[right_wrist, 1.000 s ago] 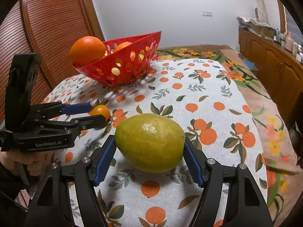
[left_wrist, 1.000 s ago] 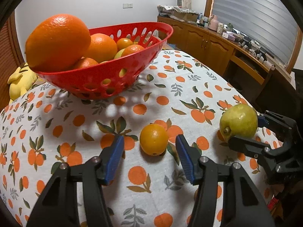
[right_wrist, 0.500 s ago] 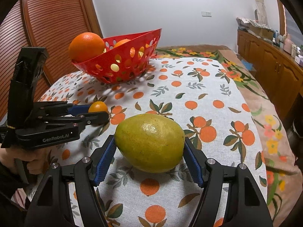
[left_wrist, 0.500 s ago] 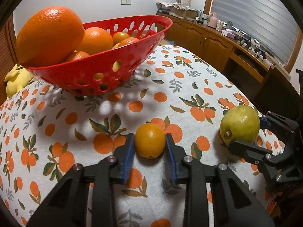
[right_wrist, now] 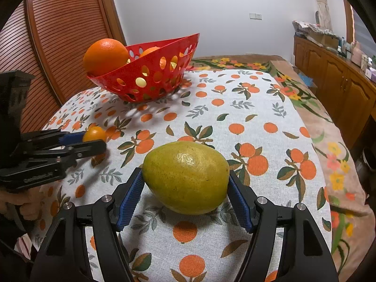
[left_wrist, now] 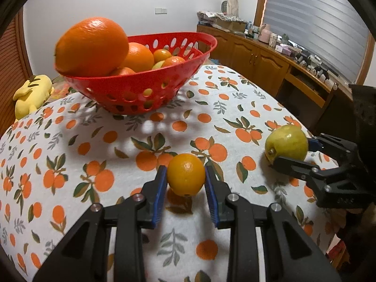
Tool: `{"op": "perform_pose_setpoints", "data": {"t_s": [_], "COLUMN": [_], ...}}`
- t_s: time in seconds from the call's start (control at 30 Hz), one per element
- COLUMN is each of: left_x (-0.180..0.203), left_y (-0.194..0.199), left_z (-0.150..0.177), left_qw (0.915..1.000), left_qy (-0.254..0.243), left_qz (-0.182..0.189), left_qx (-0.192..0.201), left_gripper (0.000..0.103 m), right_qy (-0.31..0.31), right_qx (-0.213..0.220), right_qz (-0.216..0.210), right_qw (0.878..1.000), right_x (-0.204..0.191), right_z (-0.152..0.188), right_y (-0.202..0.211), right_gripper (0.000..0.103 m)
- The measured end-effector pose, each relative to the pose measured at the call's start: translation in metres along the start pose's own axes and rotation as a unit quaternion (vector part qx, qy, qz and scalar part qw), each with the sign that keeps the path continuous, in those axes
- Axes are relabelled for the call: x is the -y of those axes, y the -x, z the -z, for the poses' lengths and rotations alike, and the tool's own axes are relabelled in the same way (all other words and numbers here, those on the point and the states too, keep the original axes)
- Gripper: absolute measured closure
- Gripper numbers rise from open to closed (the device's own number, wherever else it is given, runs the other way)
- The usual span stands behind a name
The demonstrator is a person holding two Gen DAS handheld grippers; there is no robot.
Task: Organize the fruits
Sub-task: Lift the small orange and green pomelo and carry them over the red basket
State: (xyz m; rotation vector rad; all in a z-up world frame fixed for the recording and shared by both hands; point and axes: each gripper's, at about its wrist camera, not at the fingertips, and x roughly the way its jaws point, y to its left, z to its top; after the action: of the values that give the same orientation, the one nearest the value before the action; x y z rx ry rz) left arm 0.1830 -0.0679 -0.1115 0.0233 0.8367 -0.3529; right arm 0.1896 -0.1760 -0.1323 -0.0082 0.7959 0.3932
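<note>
While the red basket (left_wrist: 141,94) stands at the far part of the table, on the orange-printed tablecloth (left_wrist: 70,145), two fruits are gripped nearer the cameras. A small orange (left_wrist: 185,174) is clamped between the blue pads of the left gripper (left_wrist: 185,183); it is seen lifted a little off the cloth, with its shadow below it, in front of the basket and well apart from it. A yellow-green citrus fruit (right_wrist: 185,176) is pinched between the pads of the right gripper (right_wrist: 185,192), both pads being pressed against its sides; whether it rests on the cloth or is raised just above it cannot be told. From the basket, this fruit is placed further toward the near edge of the table and to the right of the small orange. The basket is filled with oranges, a large orange (left_wrist: 91,47) being perched at its left rim. A yellow plush toy (left_wrist: 30,96) is seen to the left of the basket, beyond the table edge. A wooden cabinet (left_wrist: 270,68) is seen behind the basket to the right.
</note>
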Motion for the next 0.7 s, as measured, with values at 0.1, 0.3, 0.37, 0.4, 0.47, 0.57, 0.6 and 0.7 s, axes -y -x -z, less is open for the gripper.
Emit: {"op": "perform_pose_setpoints", "data": {"t_s": [0.1,0.3,0.37,0.4,0.47,0.57,0.6,0.7], "left_x": [-0.002,-0.007,-0.009,-0.009,-0.010,-0.011,-0.012,-0.013], "left_y": [0.007,0.020,0.025,0.027,0.031,0.040,0.044,0.053], "left_z": [0.003,0.006,0.005,0.005,0.003,0.000,-0.002,-0.009], "left_qw": [1.0000,0.9997,0.9997,0.9996,0.9994,0.9991,0.9989,0.9982], "left_qy": [0.004,0.013,0.015,0.015,0.016,0.016,0.016,0.015], "left_qz": [0.002,0.004,0.004,0.003,0.002,0.000,0.000,-0.002], "left_qx": [0.005,0.018,0.022,0.024,0.029,0.039,0.044,0.057], "left_gripper": [0.073,0.073,0.073,0.073,0.073,0.073,0.073,0.073], "right_qy": [0.000,0.001,0.001,0.003,0.005,0.009,0.011,0.025], "right_qx": [0.000,0.000,0.001,0.003,0.007,0.008,0.010,0.027], "right_qz": [0.000,0.000,0.001,0.002,0.000,-0.002,-0.006,-0.012], "right_qw": [1.000,1.000,1.000,1.000,1.000,1.000,1.000,0.999], "right_x": [0.000,-0.001,-0.001,-0.001,-0.001,-0.003,-0.004,-0.011], "right_z": [0.000,0.000,0.000,0.000,-0.001,-0.005,-0.007,-0.021], "right_y": [0.000,0.000,0.000,0.001,0.003,0.006,0.009,0.022], "right_gripper": [0.031,0.031,0.031,0.031,0.031,0.031,0.031,0.031]}}
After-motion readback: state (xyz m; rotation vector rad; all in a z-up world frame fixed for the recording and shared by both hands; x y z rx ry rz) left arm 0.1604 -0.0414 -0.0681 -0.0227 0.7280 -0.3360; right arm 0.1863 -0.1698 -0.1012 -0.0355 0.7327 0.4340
